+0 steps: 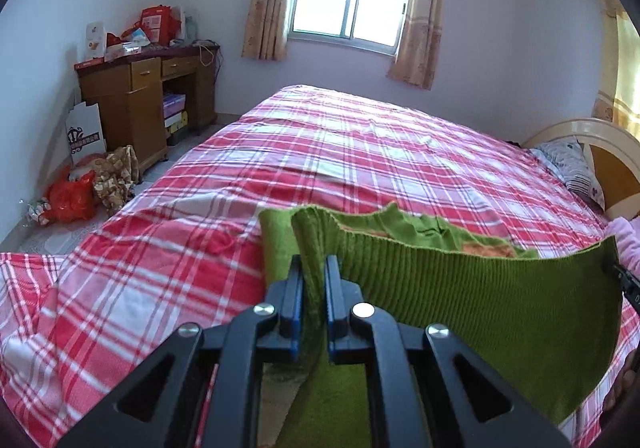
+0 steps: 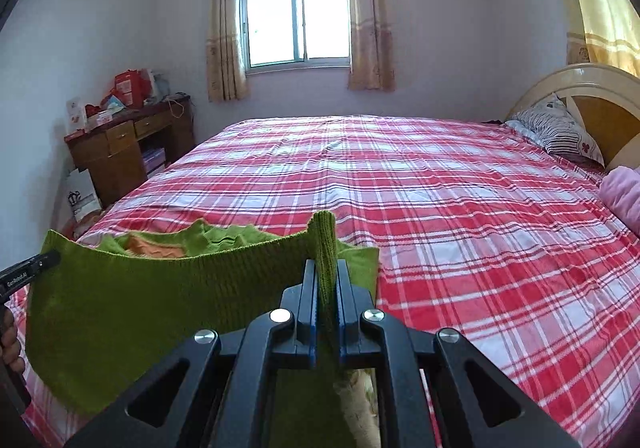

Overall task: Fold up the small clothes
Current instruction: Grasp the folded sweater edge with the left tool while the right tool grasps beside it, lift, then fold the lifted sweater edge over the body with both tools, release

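Observation:
A small green knitted garment point(image 1: 480, 300) point(image 2: 132, 300) with a ribbed hem and an orange patch hangs stretched between my two grippers above the bed. My left gripper point(image 1: 314, 268) is shut on one corner of the hem, the fabric bunched between its blue pads. My right gripper point(image 2: 325, 272) is shut on the opposite corner, a fold of green knit sticking up between its fingers. In the left wrist view the right gripper's tip point(image 1: 624, 280) shows at the far right edge; in the right wrist view the left gripper's tip point(image 2: 28, 268) shows at the far left.
The bed point(image 2: 460, 207) wears a red and white plaid sheet. A striped pillow point(image 2: 560, 131) and a pink cloth point(image 2: 624, 195) lie by the headboard at the right. A wooden desk point(image 1: 148, 103) with boxes, and bags on the floor point(image 1: 76, 195), stand left of the bed.

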Tool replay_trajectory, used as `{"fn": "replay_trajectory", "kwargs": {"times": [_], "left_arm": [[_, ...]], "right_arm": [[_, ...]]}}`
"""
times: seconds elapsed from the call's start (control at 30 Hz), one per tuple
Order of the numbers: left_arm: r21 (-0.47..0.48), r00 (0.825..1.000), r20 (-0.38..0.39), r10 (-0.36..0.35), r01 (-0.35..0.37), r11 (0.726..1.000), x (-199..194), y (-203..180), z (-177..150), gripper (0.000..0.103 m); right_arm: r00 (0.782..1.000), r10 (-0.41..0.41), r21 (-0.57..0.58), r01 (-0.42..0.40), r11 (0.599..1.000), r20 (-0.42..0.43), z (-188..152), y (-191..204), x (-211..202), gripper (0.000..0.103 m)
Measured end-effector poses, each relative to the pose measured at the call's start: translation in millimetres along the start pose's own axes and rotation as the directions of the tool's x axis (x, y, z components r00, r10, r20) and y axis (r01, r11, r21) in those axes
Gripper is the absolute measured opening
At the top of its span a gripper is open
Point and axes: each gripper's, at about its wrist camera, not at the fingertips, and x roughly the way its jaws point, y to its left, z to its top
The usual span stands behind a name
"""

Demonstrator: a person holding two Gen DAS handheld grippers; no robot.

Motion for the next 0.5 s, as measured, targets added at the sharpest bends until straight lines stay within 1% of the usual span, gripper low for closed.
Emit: {"fn": "replay_trajectory", "kwargs": {"times": [0.17,0.5], "left_arm": [[0.005,1.000,-0.009,0.010,-0.010,1.000,17,-2,6,0.009],[0.026,0.998,-0.034,0.046,-0.046,0.999,39,-10,14,0.009]], "right_arm": [[1.000,-0.013,-0.001,0.013,1.000,-0.007,7,1,21,0.006],[1.000,-0.019,0.007,0.019,1.000,-0.018,11,-1,45,0.006]]}}
